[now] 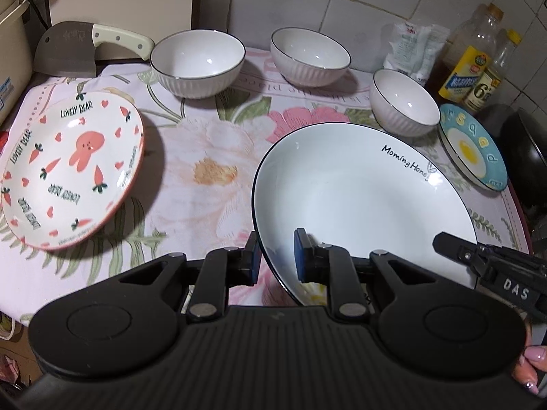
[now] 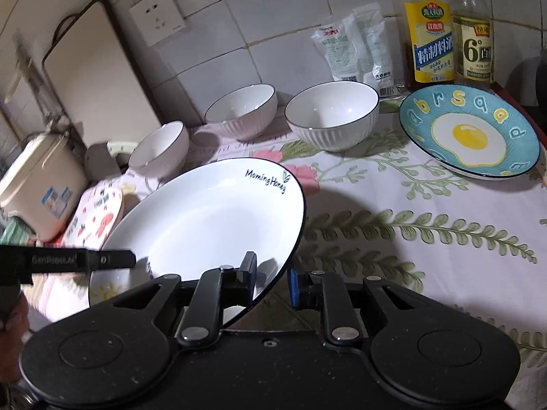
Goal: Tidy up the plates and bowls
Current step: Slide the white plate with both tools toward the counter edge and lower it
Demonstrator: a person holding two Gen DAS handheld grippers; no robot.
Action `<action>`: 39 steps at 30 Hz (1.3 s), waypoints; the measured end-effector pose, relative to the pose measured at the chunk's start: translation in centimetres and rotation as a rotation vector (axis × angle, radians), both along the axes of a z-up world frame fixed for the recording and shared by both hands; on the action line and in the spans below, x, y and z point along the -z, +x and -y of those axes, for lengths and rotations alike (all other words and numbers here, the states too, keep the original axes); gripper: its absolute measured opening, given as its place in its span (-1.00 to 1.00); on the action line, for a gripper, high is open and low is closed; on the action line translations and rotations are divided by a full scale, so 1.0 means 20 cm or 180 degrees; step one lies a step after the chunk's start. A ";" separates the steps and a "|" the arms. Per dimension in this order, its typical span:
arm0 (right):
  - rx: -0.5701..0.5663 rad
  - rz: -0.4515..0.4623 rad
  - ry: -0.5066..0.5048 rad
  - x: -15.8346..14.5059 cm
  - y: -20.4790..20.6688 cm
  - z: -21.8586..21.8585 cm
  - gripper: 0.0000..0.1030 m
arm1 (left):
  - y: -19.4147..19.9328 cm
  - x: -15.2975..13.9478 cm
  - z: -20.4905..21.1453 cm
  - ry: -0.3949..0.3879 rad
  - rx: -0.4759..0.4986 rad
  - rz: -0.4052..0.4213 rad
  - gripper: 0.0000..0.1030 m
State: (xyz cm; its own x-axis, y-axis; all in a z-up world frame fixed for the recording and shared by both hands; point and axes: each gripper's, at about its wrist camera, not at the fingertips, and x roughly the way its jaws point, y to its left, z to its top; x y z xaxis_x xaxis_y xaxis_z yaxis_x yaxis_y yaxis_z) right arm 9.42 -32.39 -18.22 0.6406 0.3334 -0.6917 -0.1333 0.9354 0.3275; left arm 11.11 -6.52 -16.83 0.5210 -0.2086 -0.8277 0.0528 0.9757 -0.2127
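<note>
A large white plate [image 1: 359, 184] [image 2: 205, 218] lettered "Morning Honey" hangs tilted above the floral tablecloth [image 1: 205, 150]. My left gripper [image 1: 277, 256] is shut on its near left rim, one blue pad inside the plate and one beneath. My right gripper [image 2: 272, 278] grips the opposite rim the same way; its finger [image 1: 448, 239] shows at the plate's right edge. A pink bunny plate [image 1: 71, 167] [image 2: 99, 218] lies at the left. Three white ribbed bowls [image 1: 198, 61] [image 1: 309, 54] [image 1: 405, 102] stand along the back. A blue fried-egg plate [image 1: 473, 150] [image 2: 468, 133] sits at the right.
A cleaver [image 1: 68, 48] leans at the back left by a cutting board [image 2: 99, 78] and a beige rice cooker [image 2: 41, 188]. Two bottles [image 2: 430, 34] and plastic packets [image 2: 355, 48] stand against the tiled wall. A black pan [image 1: 523, 157] is at the far right.
</note>
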 end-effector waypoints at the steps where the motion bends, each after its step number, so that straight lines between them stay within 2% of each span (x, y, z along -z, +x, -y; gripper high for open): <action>1: -0.0017 -0.0003 -0.0010 0.01 -0.02 0.01 -0.52 | -0.01 0.01 0.01 -0.0004 0.0003 -0.0007 -0.66; 15: 0.0103 -0.0073 -0.0061 0.14 -0.04 0.04 -0.50 | 0.01 0.12 0.10 0.0183 0.0180 -0.0078 -0.65; 20: 0.0114 -0.0004 -0.0126 0.17 -0.04 0.02 -0.50 | 0.02 0.15 0.07 0.0117 0.0180 -0.0099 -0.64; 30: 0.0228 -0.0225 -0.0220 0.21 -0.02 0.01 -0.49 | 0.02 0.21 0.06 0.0015 0.0146 -0.0365 -0.63; 32: 0.0270 -0.0288 -0.0284 0.21 -0.01 -0.01 -0.43 | 0.01 0.21 0.07 0.0059 0.0161 -0.0347 -0.61; 36: 0.0210 -0.0362 -0.0679 0.18 0.00 -0.10 -0.29 | -0.01 0.19 0.09 0.0193 0.0275 -0.0334 -0.59; 39: 0.0258 -0.0499 -0.0654 0.16 -0.02 -0.11 -0.27 | -0.04 0.16 0.08 0.0142 0.0283 -0.0383 -0.59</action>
